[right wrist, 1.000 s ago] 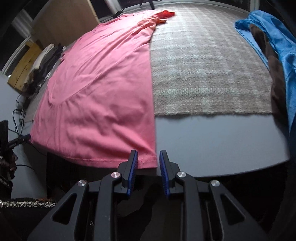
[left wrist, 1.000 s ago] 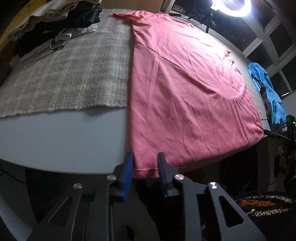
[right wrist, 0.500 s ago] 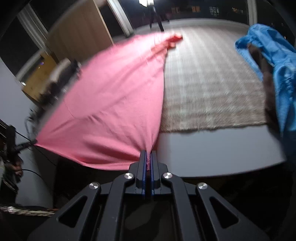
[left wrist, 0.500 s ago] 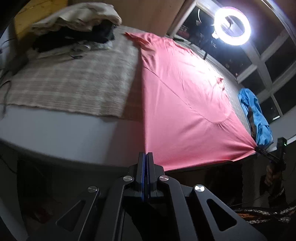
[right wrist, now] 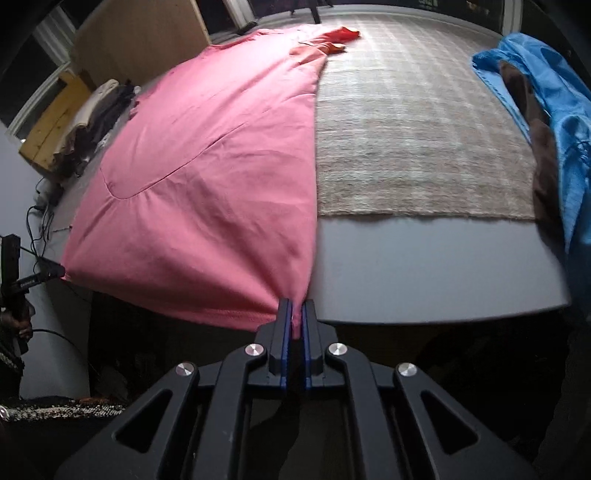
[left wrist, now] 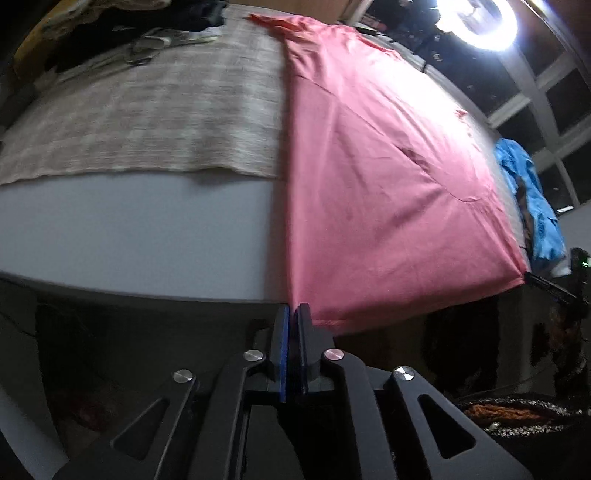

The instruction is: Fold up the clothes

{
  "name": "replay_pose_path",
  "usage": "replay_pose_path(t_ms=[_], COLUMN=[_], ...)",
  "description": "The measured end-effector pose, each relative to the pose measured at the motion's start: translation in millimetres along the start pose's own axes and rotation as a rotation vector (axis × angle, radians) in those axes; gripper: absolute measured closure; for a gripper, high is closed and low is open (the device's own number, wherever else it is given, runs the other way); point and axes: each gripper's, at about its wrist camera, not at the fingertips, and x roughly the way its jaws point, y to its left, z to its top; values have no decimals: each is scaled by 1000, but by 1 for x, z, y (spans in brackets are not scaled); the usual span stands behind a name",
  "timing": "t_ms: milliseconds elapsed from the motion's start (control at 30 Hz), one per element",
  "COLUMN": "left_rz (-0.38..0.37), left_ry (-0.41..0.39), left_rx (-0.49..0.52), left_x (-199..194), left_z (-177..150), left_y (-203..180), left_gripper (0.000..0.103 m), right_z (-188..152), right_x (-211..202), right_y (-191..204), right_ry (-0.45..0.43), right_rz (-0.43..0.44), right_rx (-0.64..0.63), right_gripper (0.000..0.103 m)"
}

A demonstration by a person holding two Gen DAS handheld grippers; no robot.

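A pink shirt point(left wrist: 388, 184) lies spread lengthwise on the beige checked mat point(left wrist: 147, 122), its lower hem pulled taut past the table's near edge. My left gripper point(left wrist: 293, 308) is shut on one hem corner, the cloth pinched between its blue pads. My right gripper point(right wrist: 295, 304) is shut on the other hem corner of the pink shirt point(right wrist: 221, 177). Each gripper shows small in the other's view: the right gripper point(left wrist: 532, 275) at the far corner, the left gripper point(right wrist: 55, 273) likewise.
The grey table point(left wrist: 129, 221) shows a bare strip in front of the mat point(right wrist: 413, 140). A blue garment point(right wrist: 554, 103) lies at the right end, a pile of dark and cream clothes point(right wrist: 99, 110) at the left end. A ring light point(left wrist: 476, 22) shines beyond.
Both grippers, open around the hem corners a second ago, have shut on them. The hem now hangs stretched between them, lifted off the table edge.
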Motion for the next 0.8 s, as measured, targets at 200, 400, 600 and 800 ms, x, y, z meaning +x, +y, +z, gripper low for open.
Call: replay_pose_path(t_ms=[200,400,600,800], left_rz=[62,88,25,-74], left_ry=[-96,-242,-272,-213], left_rx=[26,143,209,204], left_x=[-45,-67,-50,-17], left_z=[32,135,198,192], left_y=[8,-11,-28,-31], left_gripper=[98,97,89,89], right_z=[46,159,303,392], right_x=[-72,-115,-80,62], right_y=[8,63,168,287], right_ry=[-181,-375,-353,-179], right_rz=[20,19,138,191], right_rx=[-52,-185,-341,-443], right_gripper=[95,95,78,77])
